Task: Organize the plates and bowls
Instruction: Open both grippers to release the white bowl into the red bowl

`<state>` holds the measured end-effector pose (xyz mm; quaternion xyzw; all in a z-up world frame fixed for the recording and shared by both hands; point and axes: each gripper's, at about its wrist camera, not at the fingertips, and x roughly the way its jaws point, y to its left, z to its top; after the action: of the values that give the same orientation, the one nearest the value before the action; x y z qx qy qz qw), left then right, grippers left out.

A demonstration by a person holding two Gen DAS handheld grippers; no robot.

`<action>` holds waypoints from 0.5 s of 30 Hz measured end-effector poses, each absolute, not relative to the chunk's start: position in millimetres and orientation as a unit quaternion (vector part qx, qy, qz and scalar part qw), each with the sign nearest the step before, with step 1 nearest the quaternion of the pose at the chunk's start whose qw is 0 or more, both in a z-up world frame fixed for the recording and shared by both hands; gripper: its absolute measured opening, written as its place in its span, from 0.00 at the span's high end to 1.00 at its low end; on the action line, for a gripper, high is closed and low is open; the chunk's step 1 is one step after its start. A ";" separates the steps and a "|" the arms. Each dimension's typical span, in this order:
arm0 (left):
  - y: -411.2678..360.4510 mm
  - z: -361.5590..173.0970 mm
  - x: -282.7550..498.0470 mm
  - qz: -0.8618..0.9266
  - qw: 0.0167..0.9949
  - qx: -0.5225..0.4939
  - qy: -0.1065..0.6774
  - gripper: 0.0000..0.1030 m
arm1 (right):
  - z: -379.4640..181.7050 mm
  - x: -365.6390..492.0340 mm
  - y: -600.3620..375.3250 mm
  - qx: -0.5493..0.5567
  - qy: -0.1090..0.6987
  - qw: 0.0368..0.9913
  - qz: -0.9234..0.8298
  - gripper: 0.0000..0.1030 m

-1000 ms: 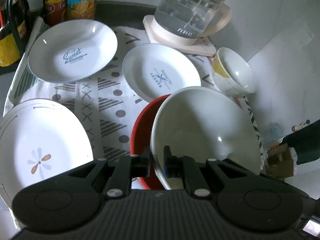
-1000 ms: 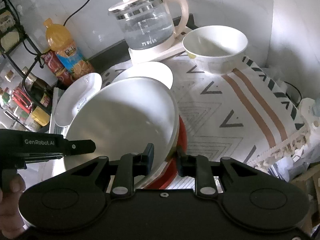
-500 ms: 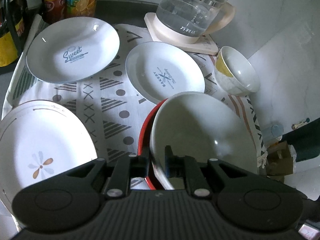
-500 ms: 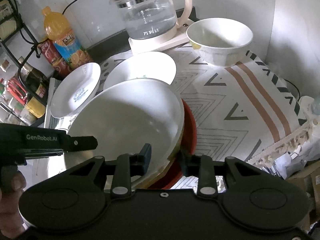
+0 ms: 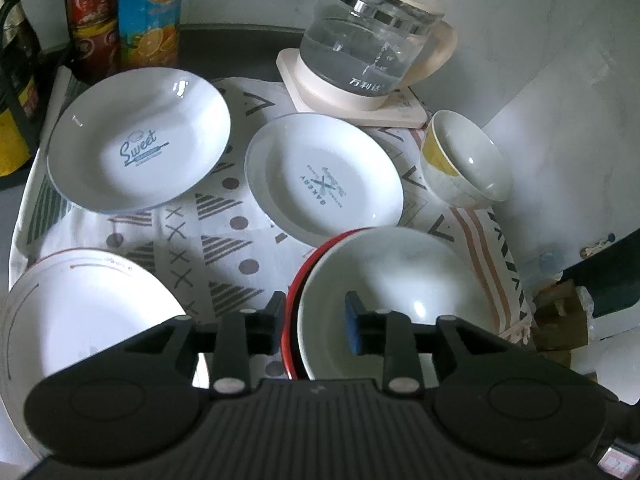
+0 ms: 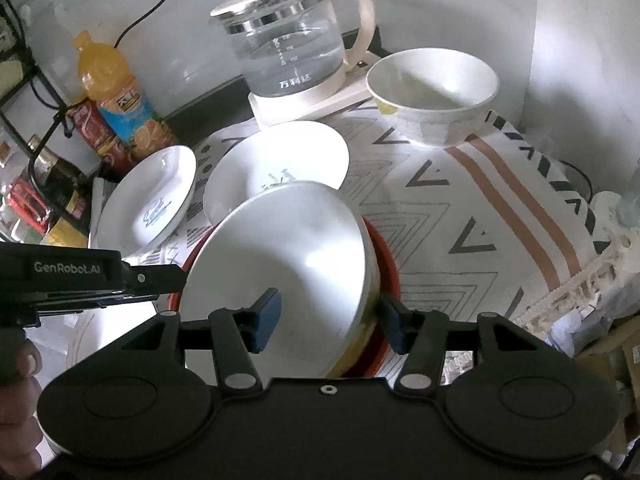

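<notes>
Left tool [image 5: 314, 322] and right tool [image 6: 326, 322] have just been opening; both stand spread, straddling opposite rims of the white bowl [image 5: 396, 280] without pressing it. The bowl sits nested in the red bowl [image 6: 386, 276]. At 12 o'clock beyond: bakery plate [image 5: 324, 180], then glass kettle [image 6: 286, 44].

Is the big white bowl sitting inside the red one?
Yes. The white bowl sits nested in the red bowl, whose rim shows around it.

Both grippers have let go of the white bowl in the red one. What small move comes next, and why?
Probably lift both grippers clear: the white bowl sits nested in the red bowl, and the left gripper and right gripper have just opened but straddle its rim.
</notes>
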<state>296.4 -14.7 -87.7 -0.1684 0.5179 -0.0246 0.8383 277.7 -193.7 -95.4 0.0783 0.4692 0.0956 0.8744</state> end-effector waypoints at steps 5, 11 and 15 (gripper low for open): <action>-12.3 -84.3 307.8 -0.044 0.845 -0.160 0.508 0.57 | -86.5 279.0 -195.5 0.078 0.457 0.883 0.077 0.42; -13.5 -81.8 321.1 -0.055 0.846 -0.158 0.506 0.48 | -77.3 282.7 -200.0 0.087 0.438 0.893 0.055 0.34; -18.8 -82.2 328.3 -0.066 0.848 -0.147 0.505 0.42 | -73.1 286.2 -206.3 0.095 0.425 0.899 0.034 0.17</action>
<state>328.3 -18.8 -82.2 -0.1466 0.5052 -0.0660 0.8479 286.2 -206.3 -73.1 0.0953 0.4252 0.0336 0.8995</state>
